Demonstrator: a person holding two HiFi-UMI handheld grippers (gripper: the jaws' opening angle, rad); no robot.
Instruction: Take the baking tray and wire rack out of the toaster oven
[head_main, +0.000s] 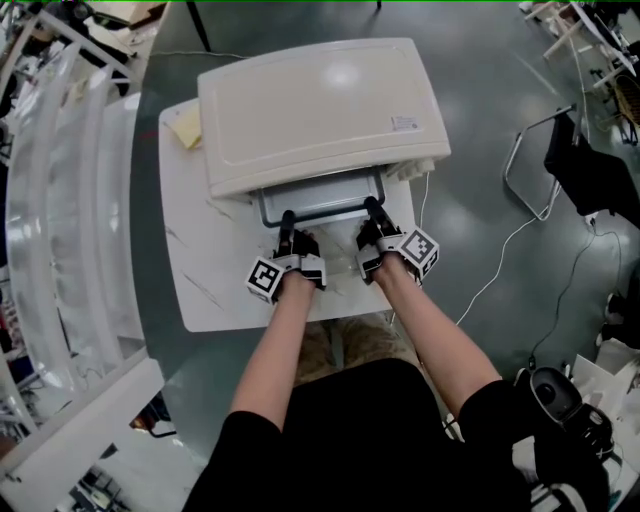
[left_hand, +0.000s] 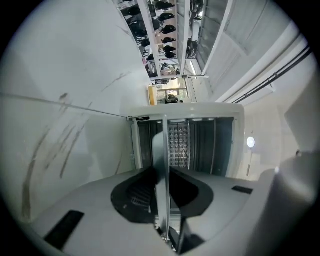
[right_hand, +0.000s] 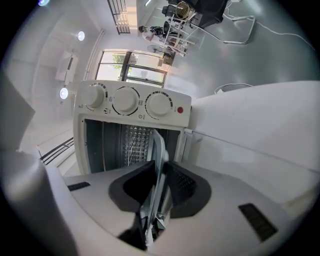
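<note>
- Table (head_main: 200, 285), white, carrying the cream-topped toaster oven (head_main: 320, 110), mouth turned towards the person.
- Step in hand, by the look of it: drawing out the baking tray (head_main: 320, 198), now partly clear of the oven mouth, front rim nearest the person, rear part under the oven top.
- Wire rack: not told apart from the tray in any view; possibly deeper in the cavity.
- Left gripper (head_main: 287, 218): jaws drawn close, pinching the tray's front rim near its left corner, thin metal edge-on between the dark pads (left_hand: 132, 192).
- Right gripper (head_main: 372, 210): likewise narrowed, clamped on the same rim near the right corner, pads (right_hand: 187, 187) pressing either face.
- Next move, as a judgement: level, matched pull straight back with both hands until clear, then down onto bare table; uneven pull likely to skew and jam the tray.
</note>
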